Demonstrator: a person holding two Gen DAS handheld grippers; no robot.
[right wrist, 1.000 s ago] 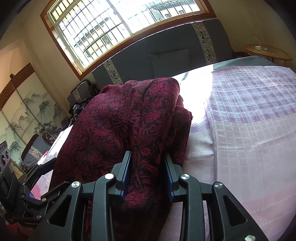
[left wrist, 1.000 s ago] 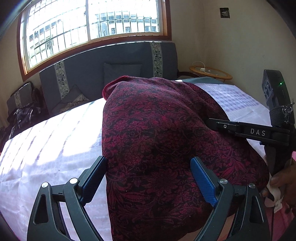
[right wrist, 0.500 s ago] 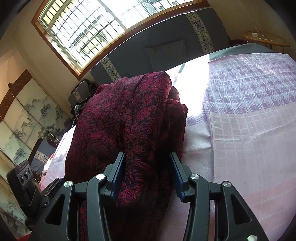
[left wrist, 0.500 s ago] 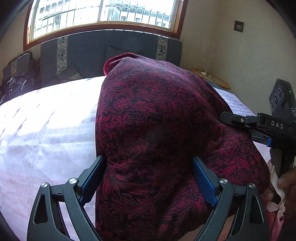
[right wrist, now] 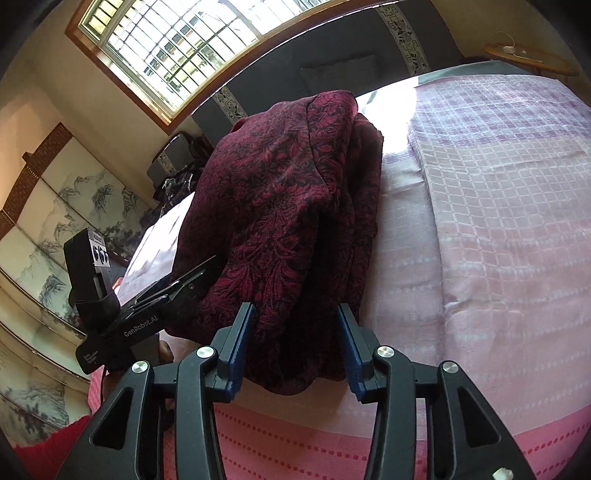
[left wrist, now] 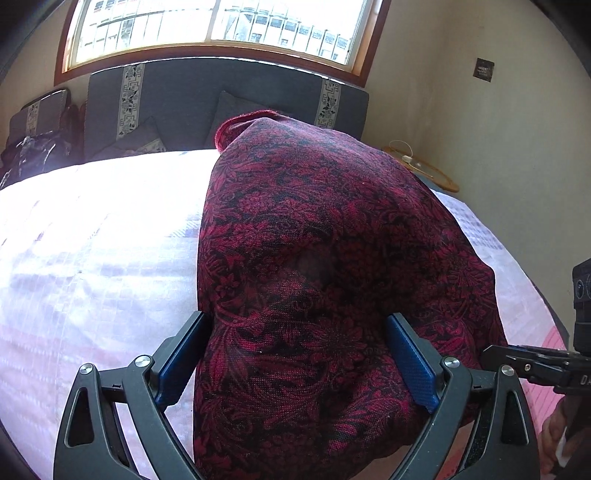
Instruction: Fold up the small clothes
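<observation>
Left gripper (left wrist: 295, 354), black w/ blue pads, has its jaws spread wide around the near end of the dark red floral-patterned woven garment (left wrist: 325, 258); cloth bulges between the pads and presses both of them, so it looks clamped on a thick bundle. Right gripper (right wrist: 293, 345), same black-and-blue build, is closing its jaws; the garment's near end sits between the pads, left pad against the cloth, right pad touching or just beside it, can't tell for sure if it's pinched.

Garment lies folded in a long bundle on the bed (right wrist: 498, 229), running from the near edge toward the far edge, w/ layers stacked on its right side in the right wrist view. Bed cover is pale lilac checked fabric, w/ a pink dotted strip (right wrist: 332, 435) along the near edge. In the left wrist view the right gripper's black body shows at the bed's near right corner; a bit of a hand (left wrist: 554, 439) is below it.

Beyond the bed's far edge: dark grey sofa (left wrist: 221, 96) w/ patterned bands, cushions on it. Round wooden side table (left wrist: 424, 170) past the far right corner. Big wood-framed window (left wrist: 221, 29) above the sofa. Painted folding screen (right wrist: 48, 221) off the left side.
</observation>
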